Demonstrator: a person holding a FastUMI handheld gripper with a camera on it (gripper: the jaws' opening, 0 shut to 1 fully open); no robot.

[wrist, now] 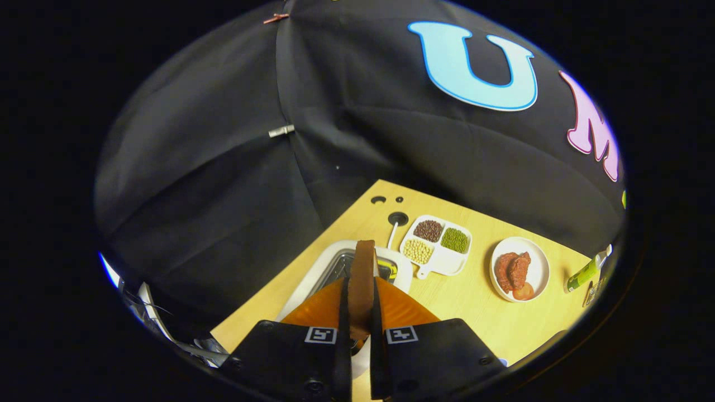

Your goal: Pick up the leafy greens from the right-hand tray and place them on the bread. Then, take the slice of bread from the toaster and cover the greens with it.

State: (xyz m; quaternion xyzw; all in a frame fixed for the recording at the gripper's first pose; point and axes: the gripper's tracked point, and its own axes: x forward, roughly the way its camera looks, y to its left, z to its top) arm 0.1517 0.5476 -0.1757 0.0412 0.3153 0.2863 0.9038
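risk: bread slice (pixel 362 273) is held edge-on by a thin pinch and could twist or slip out over the toaster (pixel 321 268), lower centre of frame | jaws: gripper (pixel 357 312) nearly closed, both fingers clamped on the slice | right: bean tray (pixel 441 262), meat plate (pixel 536 262) on surface (pixel 475 312); greens not visible

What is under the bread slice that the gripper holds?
The gripper is shut on the bread slice. Directly under it is the white toaster with its metal slot. The slice and fingers cover most of it.
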